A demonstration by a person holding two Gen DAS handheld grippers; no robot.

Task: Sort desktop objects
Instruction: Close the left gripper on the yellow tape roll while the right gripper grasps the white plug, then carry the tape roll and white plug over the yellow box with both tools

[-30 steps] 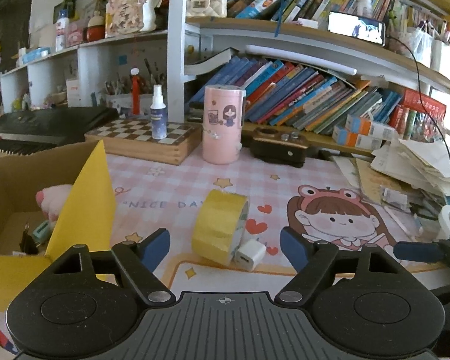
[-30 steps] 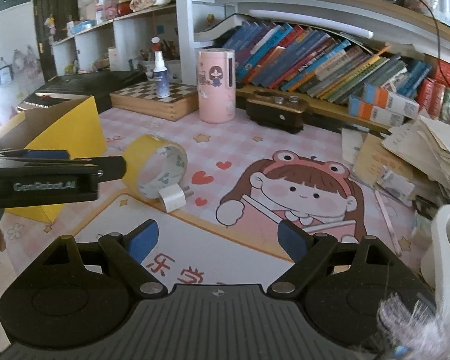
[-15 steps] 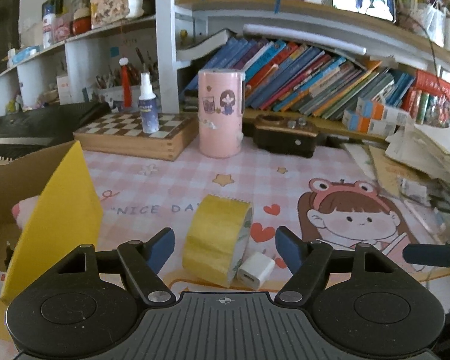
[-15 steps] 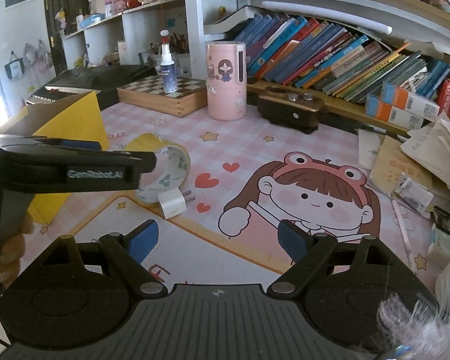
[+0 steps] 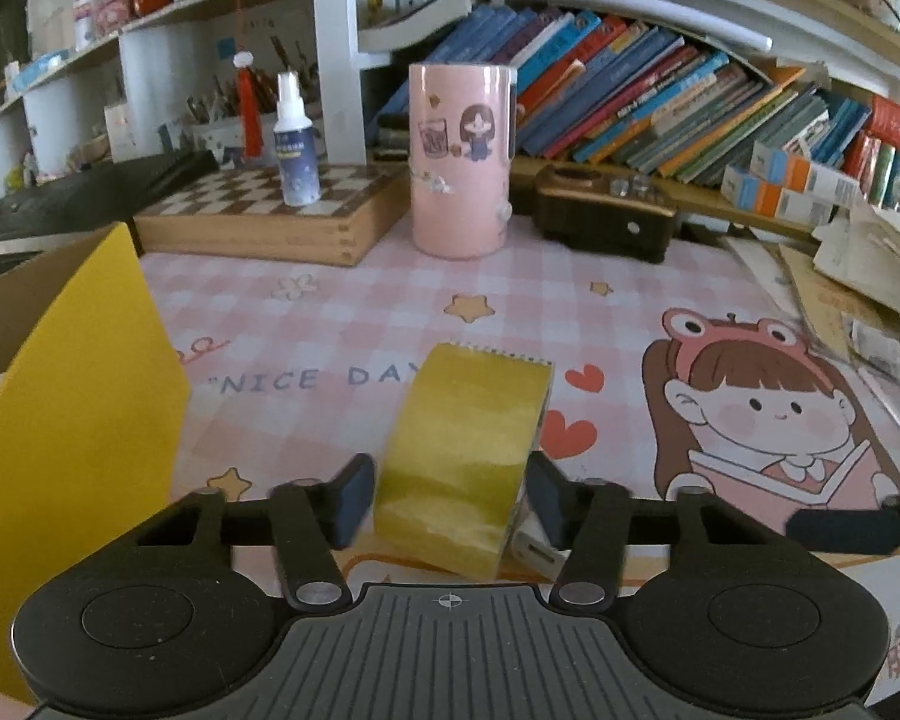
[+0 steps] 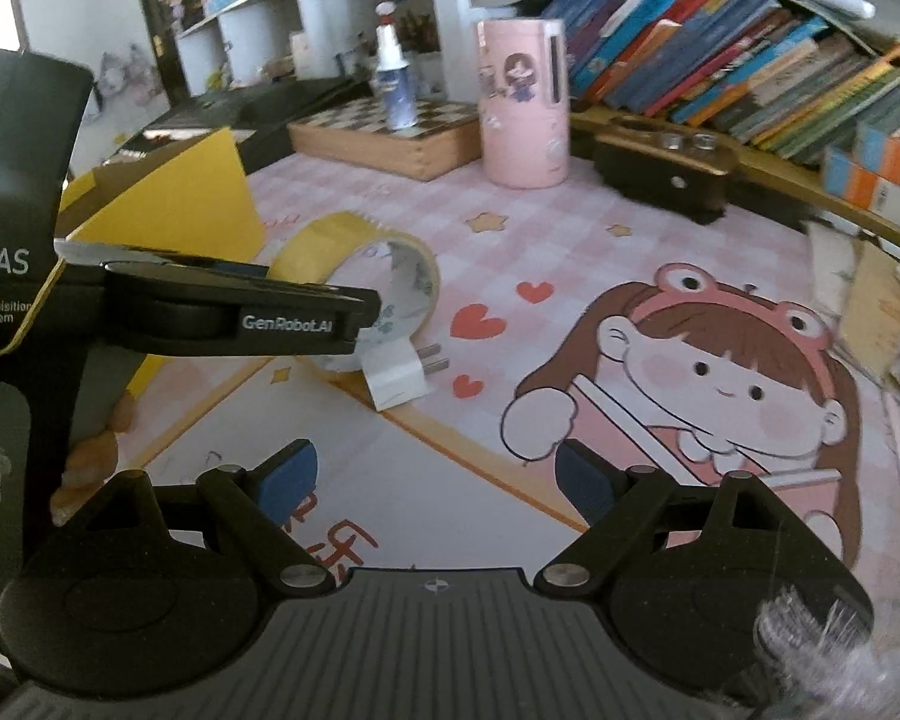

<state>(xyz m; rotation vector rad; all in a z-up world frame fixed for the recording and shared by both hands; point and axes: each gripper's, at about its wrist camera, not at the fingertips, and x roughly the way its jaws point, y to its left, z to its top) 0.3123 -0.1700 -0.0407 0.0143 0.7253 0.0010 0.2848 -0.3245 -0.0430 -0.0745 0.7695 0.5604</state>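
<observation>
A pink cylinder point(image 5: 462, 159) stands near the surface's back edge, just beside a chessboard box point(image 5: 282, 219) bearing a spray bottle point(image 5: 294, 141). A dark brown box point(image 5: 606, 216) sits right of the cylinder. Books point(image 5: 660, 102) lean on the shelf behind (titles unreadable). Papers point(image 5: 870, 282) pile at the right edge.

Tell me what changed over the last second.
The left gripper advanced toward the upright yellow roll of packing tape, and its jaws narrowed until they now bracket the roll; contact isn't clear. The tape, the white plug adapter beside it and the open right gripper stayed put.
</observation>
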